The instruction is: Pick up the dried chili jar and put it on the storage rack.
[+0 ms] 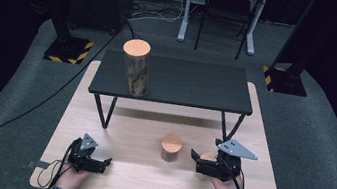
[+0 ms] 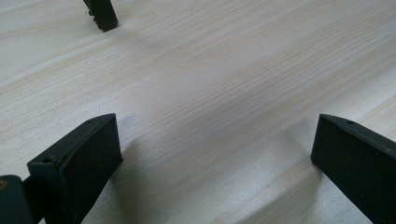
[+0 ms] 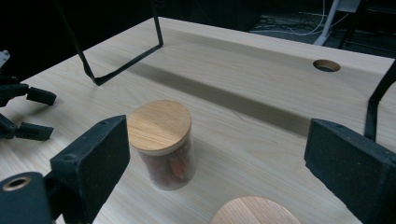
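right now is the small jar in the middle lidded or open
Lidded. The small jar stands upright on the table with its wooden lid seated flat on top, and brownish contents show through the glass.

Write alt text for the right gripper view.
A short glass jar with a wooden lid stands on the pale wooden table ahead of the open right gripper, whose black fingers frame it. A second wooden lid sits at the bottom edge; the left gripper shows at far left.
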The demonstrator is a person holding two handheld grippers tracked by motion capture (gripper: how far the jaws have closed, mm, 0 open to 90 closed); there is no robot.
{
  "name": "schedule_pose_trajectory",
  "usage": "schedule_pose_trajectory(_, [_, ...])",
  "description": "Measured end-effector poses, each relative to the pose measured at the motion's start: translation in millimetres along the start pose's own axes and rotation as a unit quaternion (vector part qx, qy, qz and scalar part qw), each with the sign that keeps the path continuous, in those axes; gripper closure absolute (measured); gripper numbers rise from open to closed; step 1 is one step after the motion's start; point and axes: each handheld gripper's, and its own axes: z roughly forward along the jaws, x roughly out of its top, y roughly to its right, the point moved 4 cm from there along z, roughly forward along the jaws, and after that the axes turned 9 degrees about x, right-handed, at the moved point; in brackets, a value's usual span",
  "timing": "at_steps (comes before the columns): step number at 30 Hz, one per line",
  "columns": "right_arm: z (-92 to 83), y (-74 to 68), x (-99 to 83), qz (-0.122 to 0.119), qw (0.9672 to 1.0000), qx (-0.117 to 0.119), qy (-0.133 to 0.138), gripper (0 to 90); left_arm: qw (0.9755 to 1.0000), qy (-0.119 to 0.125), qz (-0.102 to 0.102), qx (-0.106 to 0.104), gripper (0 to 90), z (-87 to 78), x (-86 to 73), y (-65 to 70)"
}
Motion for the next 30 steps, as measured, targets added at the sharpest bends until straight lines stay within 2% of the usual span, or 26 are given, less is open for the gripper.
schedule_pose_trajectory(12, [14.2,-11.3,6.0,-0.005,0.9999,0.007,0.010,6.2,1.0000,0.000,0.000,0.000,1.4,0.0,0.0,0.0])
schedule_pose_trajectory(30, [48.5,-26.3,0.2,-0.014,0.9996,0.022,-0.008,6.7,1.0000,0.000,0.000,0.000,1.3,0.0,0.0,0.1])
